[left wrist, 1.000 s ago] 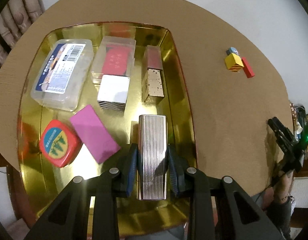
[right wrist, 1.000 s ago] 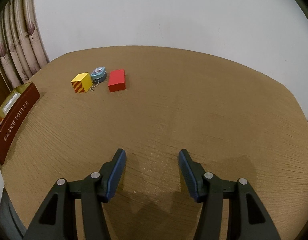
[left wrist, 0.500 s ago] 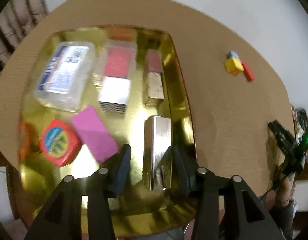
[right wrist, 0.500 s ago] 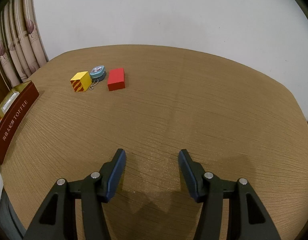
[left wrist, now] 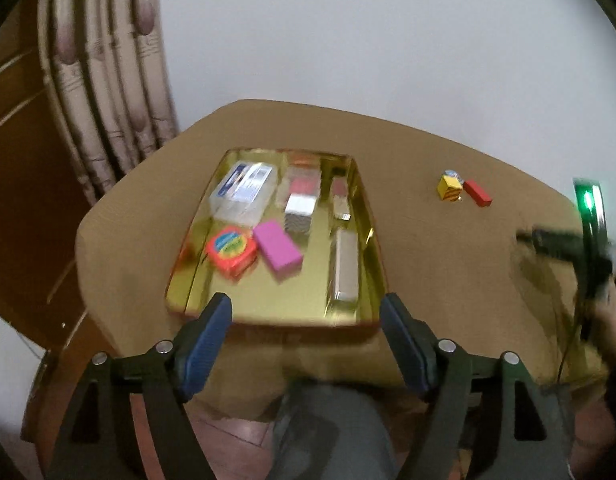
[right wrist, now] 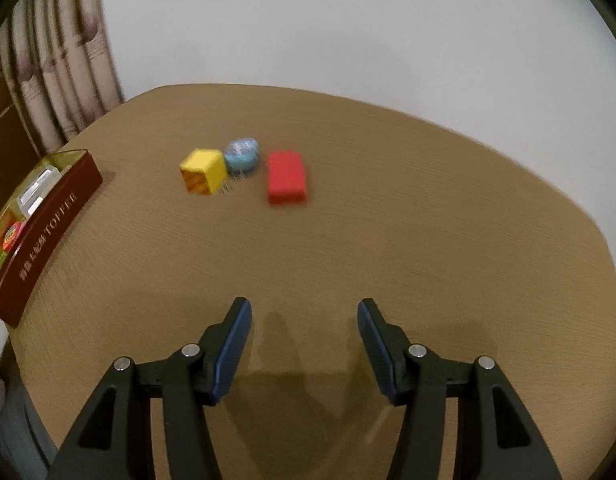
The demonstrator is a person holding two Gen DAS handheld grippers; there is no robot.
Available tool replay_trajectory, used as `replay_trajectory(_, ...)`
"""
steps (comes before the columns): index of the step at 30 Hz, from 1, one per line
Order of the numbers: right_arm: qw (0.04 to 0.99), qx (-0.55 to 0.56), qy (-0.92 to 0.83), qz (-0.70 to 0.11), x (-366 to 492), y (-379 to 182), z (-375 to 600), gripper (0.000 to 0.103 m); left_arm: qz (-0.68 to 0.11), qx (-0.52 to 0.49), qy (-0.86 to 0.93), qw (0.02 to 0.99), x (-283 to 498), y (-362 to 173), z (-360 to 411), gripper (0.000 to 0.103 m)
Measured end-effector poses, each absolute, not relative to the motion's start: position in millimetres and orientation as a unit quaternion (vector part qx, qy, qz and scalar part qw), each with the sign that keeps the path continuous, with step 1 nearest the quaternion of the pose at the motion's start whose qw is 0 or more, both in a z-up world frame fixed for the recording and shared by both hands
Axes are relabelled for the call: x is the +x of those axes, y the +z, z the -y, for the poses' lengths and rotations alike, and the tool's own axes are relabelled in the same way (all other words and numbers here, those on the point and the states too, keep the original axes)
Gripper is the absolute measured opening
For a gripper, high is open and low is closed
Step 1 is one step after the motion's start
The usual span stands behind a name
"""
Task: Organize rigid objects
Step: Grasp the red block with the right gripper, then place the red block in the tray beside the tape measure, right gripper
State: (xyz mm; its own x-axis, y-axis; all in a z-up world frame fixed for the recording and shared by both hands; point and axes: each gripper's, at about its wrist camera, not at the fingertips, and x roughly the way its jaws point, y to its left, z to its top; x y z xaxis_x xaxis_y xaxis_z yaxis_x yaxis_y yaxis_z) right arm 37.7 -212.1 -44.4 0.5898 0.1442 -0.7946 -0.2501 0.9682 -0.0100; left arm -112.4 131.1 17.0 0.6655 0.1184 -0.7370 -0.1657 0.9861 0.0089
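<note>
A gold tin tray (left wrist: 371, 216) sits on the round brown table and holds a ribbed silver case (left wrist: 343, 268), a pink block (left wrist: 276, 249), a red round tin (left wrist: 230, 247), a clear plastic box (left wrist: 244, 192) and other small boxes. My left gripper (left wrist: 306, 316) is open and empty, pulled back over the near table edge. A yellow cube (right wrist: 202, 176), a blue round charm (right wrist: 242, 154) and a red block (right wrist: 287, 176) lie on the table. My right gripper (right wrist: 304, 320) is open and empty, well short of them.
The tray's dark red side wall (right wrist: 48, 236) shows at the left of the right wrist view. Curtains (left wrist: 104, 92) hang behind the table at the left. The other gripper (left wrist: 563, 244) is at the right in the left wrist view. The person's knee (left wrist: 327, 428) is below the table edge.
My left gripper let go of the silver case, opened wide and drew back and up from the tray. My right gripper moved forward toward the three small objects.
</note>
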Motion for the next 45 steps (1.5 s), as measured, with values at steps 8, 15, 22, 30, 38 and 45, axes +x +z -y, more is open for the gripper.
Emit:
replay_trajectory(8, 0.873, -0.090, 0.122, -0.463, 108, -30, 189, 0.057, -0.398, -0.047, 0.107, 0.910, -136, -4, -143, 0.074)
replay_trajectory(15, 0.856, -0.104, 0.130, -0.490, 147, -42, 175, 0.057, -0.422, -0.042, 0.099, 0.900, -129, -21, -144, 0.075)
replay_trajectory(22, 0.835, -0.092, 0.131, -0.526, 174, -64, 181, 0.057, -0.437, -0.030, 0.092, 0.894, -127, -32, -140, 0.076)
replay_trajectory(30, 0.841, -0.080, 0.114, -0.523, 161, -61, 190, 0.030, -0.427, -0.046, 0.116, 0.896, -129, -26, -150, 0.076)
replay_trajectory(38, 0.852, 0.000, 0.156, -0.500, 90, -9, 203, 0.030, -0.421, -0.086, 0.140, 0.892, -147, -11, -173, 0.077)
replay_trajectory(45, 0.827, 0.001, 0.306, -0.473, 35, 54, 102, 0.030, -0.406, -0.087, 0.161, 0.895, -170, -2, -185, 0.080)
